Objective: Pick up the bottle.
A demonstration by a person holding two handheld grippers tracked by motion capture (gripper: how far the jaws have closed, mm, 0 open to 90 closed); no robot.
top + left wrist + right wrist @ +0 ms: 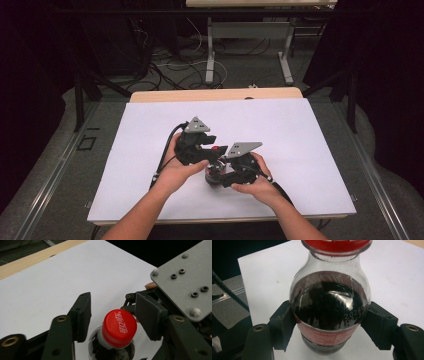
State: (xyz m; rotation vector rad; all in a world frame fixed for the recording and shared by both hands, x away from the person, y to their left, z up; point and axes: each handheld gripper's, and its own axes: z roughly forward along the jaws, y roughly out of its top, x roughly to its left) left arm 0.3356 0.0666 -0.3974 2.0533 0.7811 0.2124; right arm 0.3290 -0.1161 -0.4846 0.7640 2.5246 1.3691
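Bottle [329, 307]: small clear plastic, dark cola, red cap [119, 328], standing near-centre of white table [300, 135] | Handling: full so weighty, smooth and slippery; hold at labelled waist, twist at ribbed cap | Right gripper [329, 325]: jaws clamped on the body | Left gripper [117, 312]: jaws apart, flanking cap, not touching

We note even overhead light on the white sheet [300, 150], with the surroundings falling to near black. Bottle glass [329, 302] carries small highlights; red cap [119, 328] reads sharp, while near jaw parts at the lower edges are blurred.
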